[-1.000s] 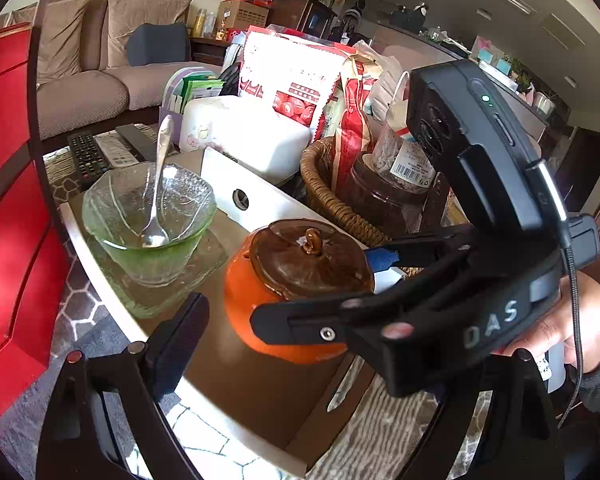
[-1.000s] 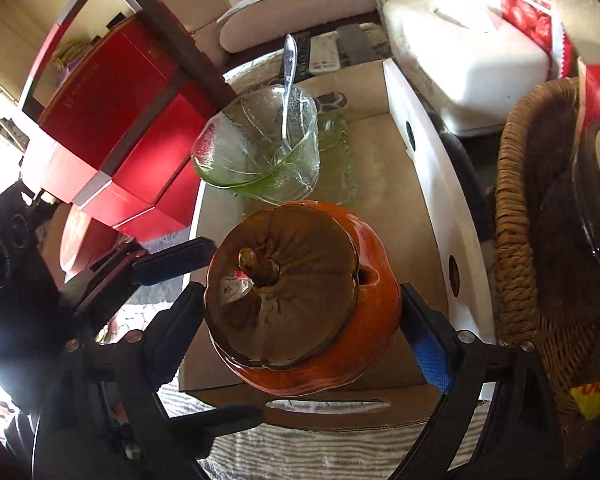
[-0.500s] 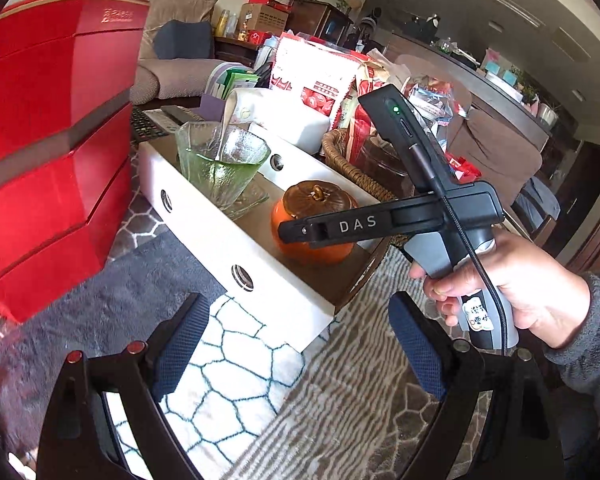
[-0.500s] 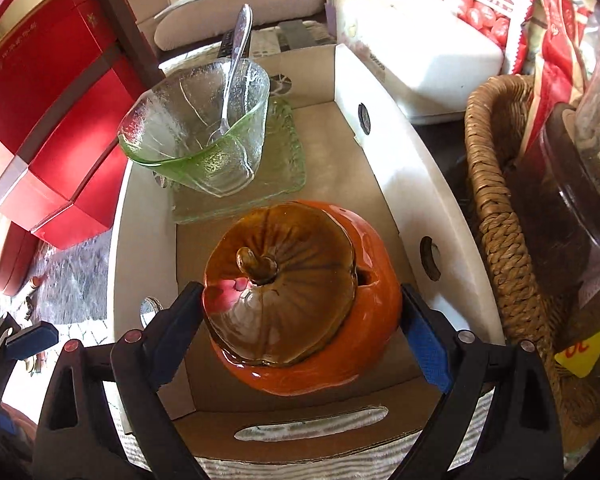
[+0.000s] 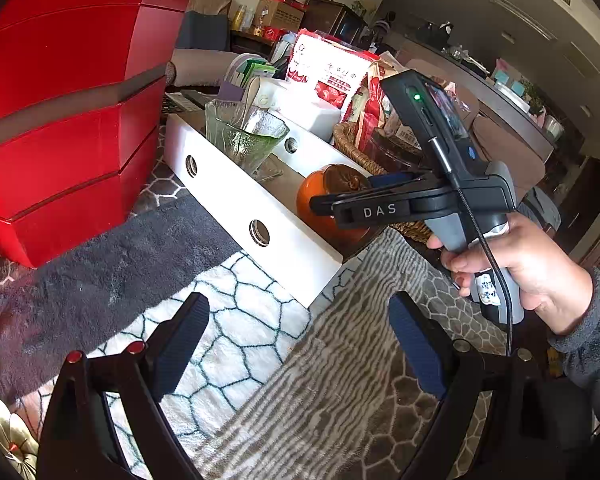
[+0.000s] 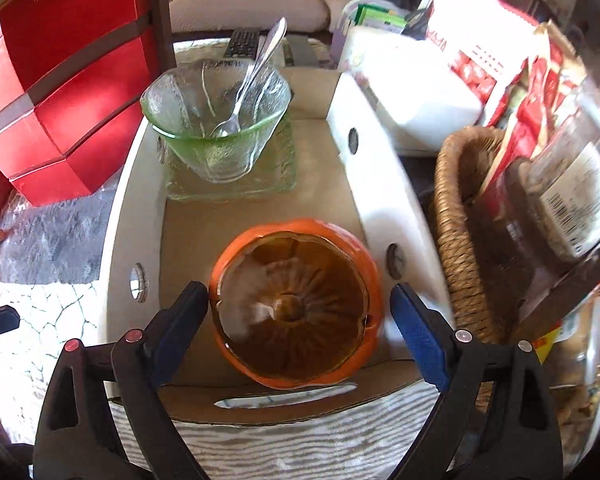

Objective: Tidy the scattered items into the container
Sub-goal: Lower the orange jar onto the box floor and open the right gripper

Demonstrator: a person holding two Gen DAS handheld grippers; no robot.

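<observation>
One orange pumpkin-shaped pot with a brown lid sits at the near end of the white cardboard box, between the spread fingers of the right claw, which is open around it; its left blue pad seems to touch the pot's side, the right pad stands just apart. Further in the box, a green glass bowl holding a spoon stands on a green glass plate. The left claw is open and empty, hanging over a patterned rug, well apart from the box. Beside the box on the right is a wicker basket with a labelled jar and red snack packets; on the left, a stacked red gift box. Behind lie a remote control and a beige sofa.
</observation>
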